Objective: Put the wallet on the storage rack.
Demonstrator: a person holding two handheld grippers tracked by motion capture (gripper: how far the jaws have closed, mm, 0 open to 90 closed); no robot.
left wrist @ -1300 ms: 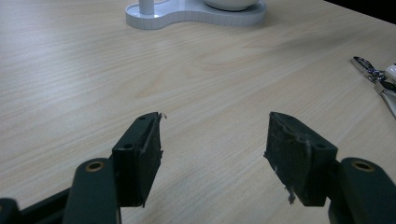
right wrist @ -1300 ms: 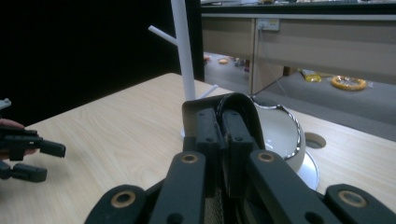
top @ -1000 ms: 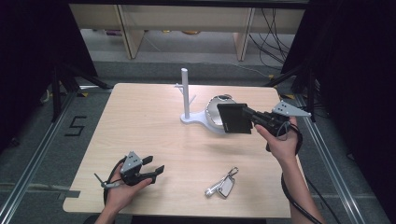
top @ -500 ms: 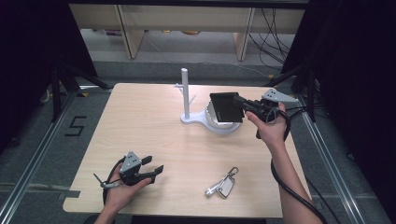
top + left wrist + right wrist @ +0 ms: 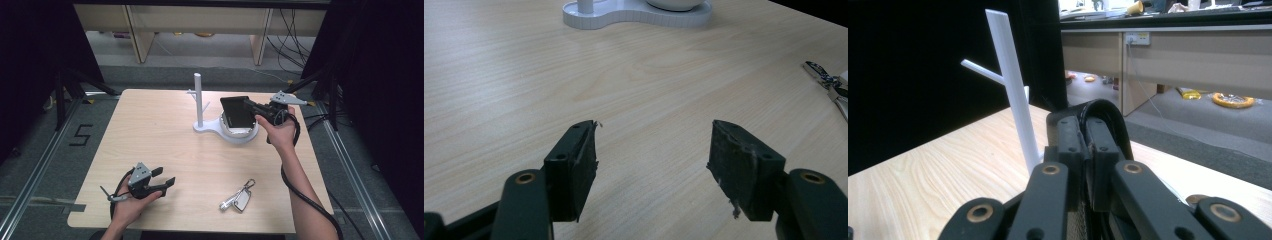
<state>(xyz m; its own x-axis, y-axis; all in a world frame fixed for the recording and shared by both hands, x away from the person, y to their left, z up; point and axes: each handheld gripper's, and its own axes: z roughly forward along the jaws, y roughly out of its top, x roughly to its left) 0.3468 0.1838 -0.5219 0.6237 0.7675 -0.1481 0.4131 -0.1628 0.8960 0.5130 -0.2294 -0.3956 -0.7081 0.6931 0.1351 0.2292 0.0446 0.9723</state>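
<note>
Clamping a black wallet point(image 5: 236, 111) edgewise, the right gripper point(image 5: 250, 106) holds it above the white stand's dish point(image 5: 240, 136).

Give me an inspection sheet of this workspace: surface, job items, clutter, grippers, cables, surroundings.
Surface: light wooden table, bare apart from the items below.
Job's things: black wallet held flat over the dish of the white stand; the stand's post is upright with side pegs.
Clutter: bunch of keys lying near the front edge.
Grippers: right gripper shut on the wallet's edge; left gripper open, holding nothing, low over the table.
Cables: a black cable trails along the right forearm; more cables on the floor behind.
Surroundings: grey floor, wooden furniture legs behind, dark curtains at both sides.
</note>
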